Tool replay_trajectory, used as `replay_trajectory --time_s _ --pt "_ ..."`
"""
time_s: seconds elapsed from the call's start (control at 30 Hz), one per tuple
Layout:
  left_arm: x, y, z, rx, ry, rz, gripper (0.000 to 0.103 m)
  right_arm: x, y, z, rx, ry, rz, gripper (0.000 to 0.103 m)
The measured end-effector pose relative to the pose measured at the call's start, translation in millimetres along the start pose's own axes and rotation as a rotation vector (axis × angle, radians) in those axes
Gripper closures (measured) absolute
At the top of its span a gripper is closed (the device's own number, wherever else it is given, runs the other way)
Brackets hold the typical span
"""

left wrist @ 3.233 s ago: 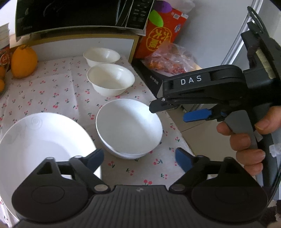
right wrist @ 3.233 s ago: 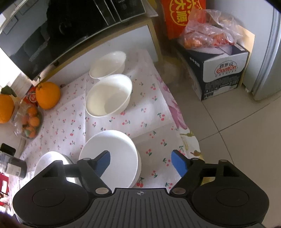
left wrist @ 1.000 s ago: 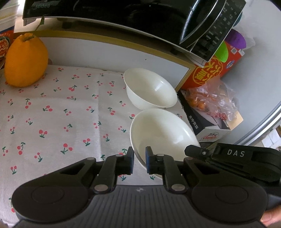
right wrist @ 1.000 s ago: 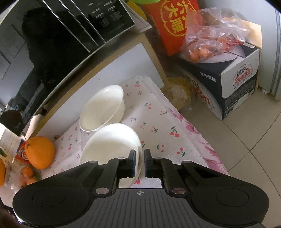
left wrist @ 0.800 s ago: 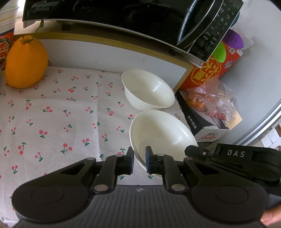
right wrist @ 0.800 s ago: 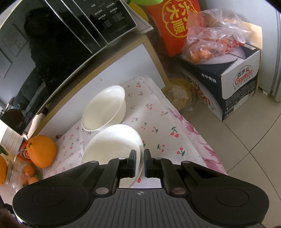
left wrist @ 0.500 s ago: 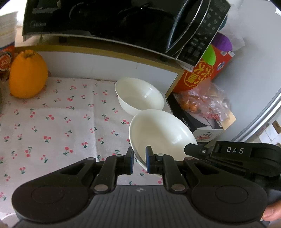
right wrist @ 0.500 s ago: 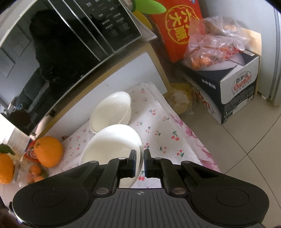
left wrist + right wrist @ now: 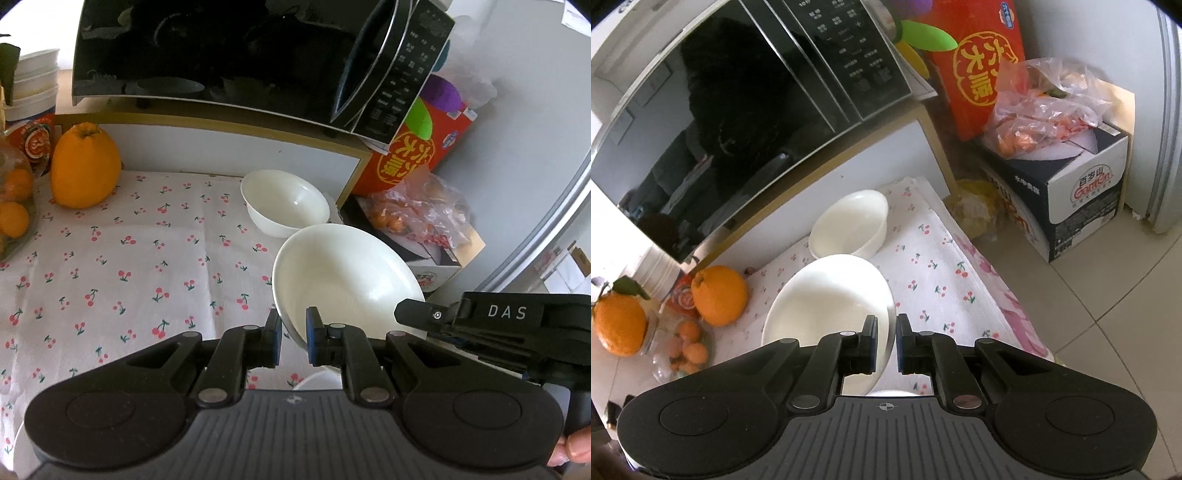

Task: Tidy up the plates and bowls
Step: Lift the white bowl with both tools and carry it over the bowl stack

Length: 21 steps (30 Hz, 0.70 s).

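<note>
The task looks to me somewhere in the middle. Both claws are closed on the rim of one medium white bowl (image 9: 343, 273): the left claw (image 9: 293, 334) pinches its near-left edge, the right claw (image 9: 886, 338) its right edge, and the bowl hangs tilted above the table (image 9: 110, 266), not resting on it. A smaller white bowl (image 9: 286, 201) stands just behind the held bowl, toward the microwave (image 9: 240, 55), and seems the likely place for nesting, though the held one looks wider. Just under the held bowl a pale curved edge (image 9: 892, 393) shows; I cannot tell what dish it is. So the stacking is, I think, not finished.

The bowls are glossy, smooth, probably ceramic, round with thin rims, so a pinch there may slip. The cloth (image 9: 155, 236) under them is soft, a little wrinkled, printed with cherries. To the left of the smaller bowl sits a bumpy orange fruit (image 9: 85, 166).
</note>
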State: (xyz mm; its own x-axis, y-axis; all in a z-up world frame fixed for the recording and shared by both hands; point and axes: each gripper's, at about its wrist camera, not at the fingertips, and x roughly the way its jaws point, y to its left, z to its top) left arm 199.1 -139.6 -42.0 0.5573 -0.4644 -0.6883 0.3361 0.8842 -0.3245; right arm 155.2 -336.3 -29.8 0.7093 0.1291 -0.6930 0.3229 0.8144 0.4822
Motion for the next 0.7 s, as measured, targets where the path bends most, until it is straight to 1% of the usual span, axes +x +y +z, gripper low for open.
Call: replay_trajectory --time_s 0.37,0.57,0.7 --pt "-19.1 -6.2 -17.4 -0.004 0.003 -0.006 0.091 -27.4 1.2 -13.5 -0.045 0.022 -0.006 0.093" --pt "-26.7 -8.3 -26.1 0.035 0.007 0.003 0.091 -34.4 3.1 -22.9 -0.089 0.047 -0.018 0.093" --pt "-30.3 -7.0 -33.7 0.052 0.028 0.001 0.091 -38.2 4.4 -31.8 -0.107 0.074 -0.034 0.092"
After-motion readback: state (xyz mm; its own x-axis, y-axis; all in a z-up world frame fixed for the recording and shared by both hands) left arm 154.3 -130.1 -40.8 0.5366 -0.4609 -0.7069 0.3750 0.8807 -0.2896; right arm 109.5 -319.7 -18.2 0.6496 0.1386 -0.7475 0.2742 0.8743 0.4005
